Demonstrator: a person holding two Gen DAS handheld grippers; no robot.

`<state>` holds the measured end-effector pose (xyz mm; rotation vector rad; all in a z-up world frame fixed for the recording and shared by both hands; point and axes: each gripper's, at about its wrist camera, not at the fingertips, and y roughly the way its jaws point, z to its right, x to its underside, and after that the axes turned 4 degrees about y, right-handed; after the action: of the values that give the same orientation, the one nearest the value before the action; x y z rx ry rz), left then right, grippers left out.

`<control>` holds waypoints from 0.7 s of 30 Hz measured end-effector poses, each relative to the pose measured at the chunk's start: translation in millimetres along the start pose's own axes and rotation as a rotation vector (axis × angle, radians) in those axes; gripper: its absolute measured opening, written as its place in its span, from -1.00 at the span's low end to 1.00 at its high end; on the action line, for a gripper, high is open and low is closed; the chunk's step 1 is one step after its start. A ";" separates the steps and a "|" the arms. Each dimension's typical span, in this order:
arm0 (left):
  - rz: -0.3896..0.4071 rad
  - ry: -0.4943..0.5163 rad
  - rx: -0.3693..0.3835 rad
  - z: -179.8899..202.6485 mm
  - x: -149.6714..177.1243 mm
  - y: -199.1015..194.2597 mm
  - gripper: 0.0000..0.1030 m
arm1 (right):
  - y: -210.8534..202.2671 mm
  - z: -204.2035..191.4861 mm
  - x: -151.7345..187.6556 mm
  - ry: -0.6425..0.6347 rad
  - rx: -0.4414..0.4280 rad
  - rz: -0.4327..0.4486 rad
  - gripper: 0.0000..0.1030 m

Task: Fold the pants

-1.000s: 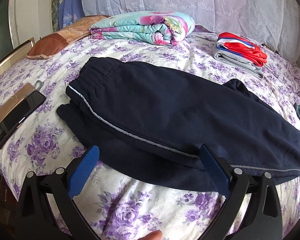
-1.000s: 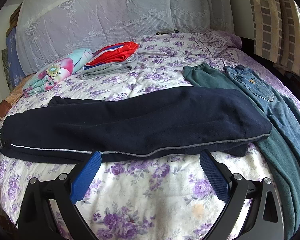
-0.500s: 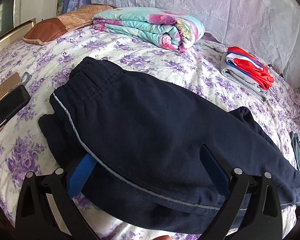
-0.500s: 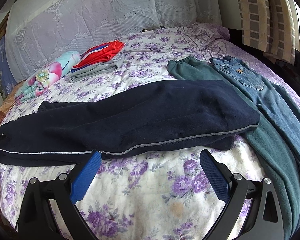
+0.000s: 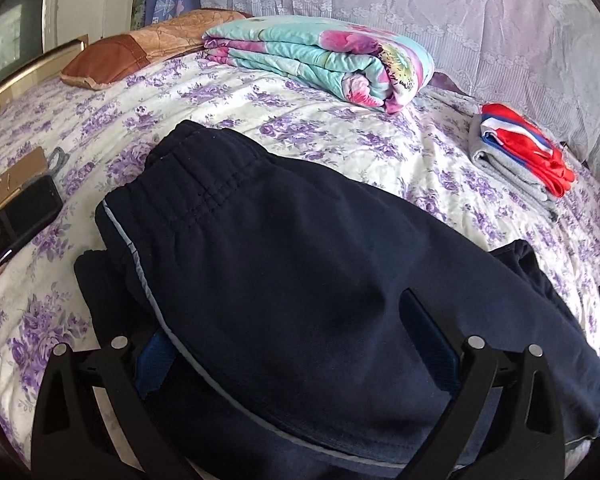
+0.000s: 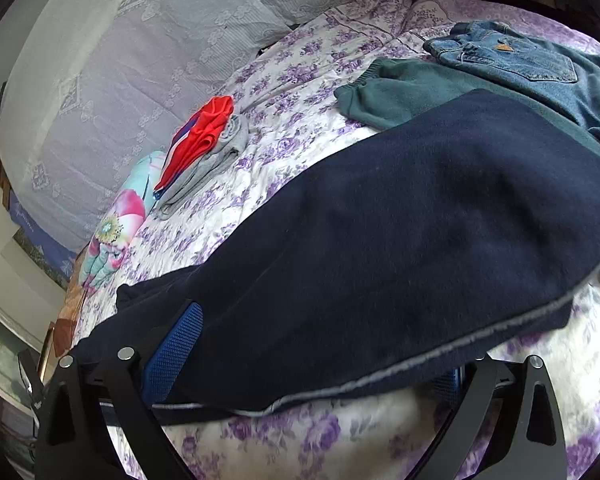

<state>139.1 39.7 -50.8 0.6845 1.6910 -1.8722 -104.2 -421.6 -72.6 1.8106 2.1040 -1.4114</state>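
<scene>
Where the navy pants (image 5: 308, 264) lie lengthwise left to right across the flowered bedspread (image 5: 340, 136), waistband left, my left gripper (image 5: 296, 344) straddles the near edge by the waistband and my right gripper (image 6: 316, 364) straddles it toward the cuffs; both sets of fingers are spread, unclosed.

The left gripper (image 5: 288, 344) had black, angular finger arms with triangular cut-outs, round silver screws at ten and two o'clock of its frame, and blue textured pads (image 5: 152, 364). The right gripper (image 6: 312, 360) matched: black arms, silver screw heads, and a blue cross-hatched pad (image 6: 176, 352) at nine o'clock.
</scene>
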 end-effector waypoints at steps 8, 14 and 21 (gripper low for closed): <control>0.046 0.029 -0.033 2.5 -1.6 -4.5 -0.06 | 13.9 -7.0 -7.9 -0.045 -0.043 -0.008 -0.46; 0.076 0.037 0.035 -1.4 -2.7 -24.9 -0.73 | -12.2 -19.7 -0.4 -0.107 -0.072 0.032 -0.59; 0.161 0.045 0.076 -11.3 0.6 -70.9 -0.78 | -55.8 -30.3 11.7 -0.170 -0.128 0.057 -0.61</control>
<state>91.0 56.9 -0.4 0.8725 1.5499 -1.8274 -137.0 -388.6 -27.8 1.6284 1.9943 -1.3329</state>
